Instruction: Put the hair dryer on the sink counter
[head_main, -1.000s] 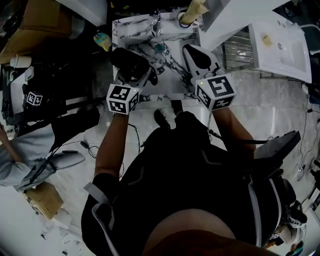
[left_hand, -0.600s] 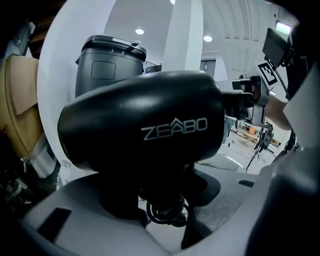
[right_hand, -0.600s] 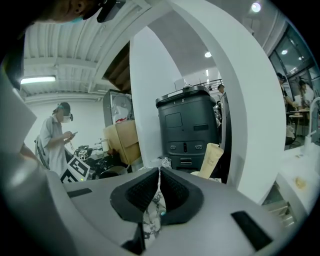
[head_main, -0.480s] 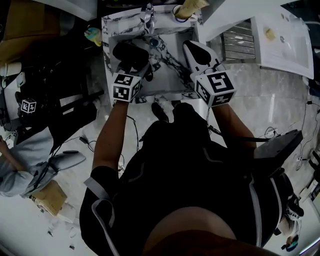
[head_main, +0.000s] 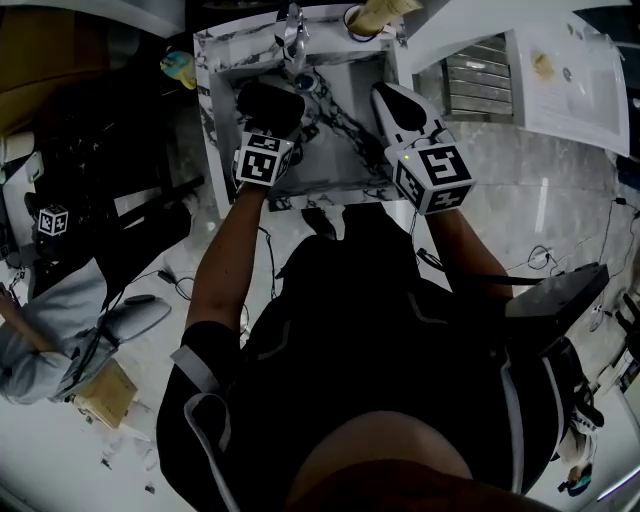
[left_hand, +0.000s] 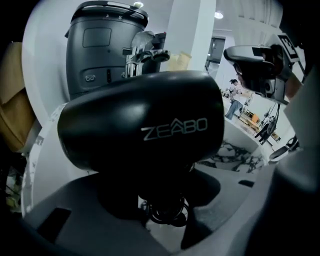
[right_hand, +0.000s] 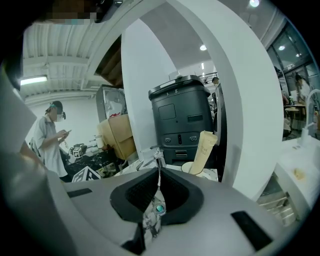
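White marble-veined sink counter (head_main: 212, 95) fills the top of the head view, its rectangular basin (head_main: 345, 150) sunk in the middle with a chrome tap (head_main: 293, 28) at the back edge and a small teal drain plug (head_main: 306, 85) below it. The left gripper (left_hand: 162, 197) is clamped on the handle of a glossy black hair dryer (left_hand: 142, 122) printed "ZEABO"; the dryer's barrel lies crosswise above the grey jaws, and a loop of its dark cord (left_hand: 167, 215) hangs down between them. Seen from the head, the hair dryer is held over the left side of the basin, just in front of the tap and beside the counter's left rim, and no view shows it touching the counter. The right gripper (right_hand: 158, 190) hovers over the basin's right side, empty, with its jaws drawn close together and only a thin slit between the black pads (right_hand: 140, 192), through which the veined basin and the drain plug show. A cream-coloured tube (right_hand: 201, 149) stands tilted in a white cup at the counter's back right corner, with a dark grey box-shaped machine (right_hand: 182, 117) behind it. At the far left of the right gripper view, a person in a grey shirt (right_hand: 47, 137) stands near stacked brown cardboard boxes (right_hand: 117, 135).
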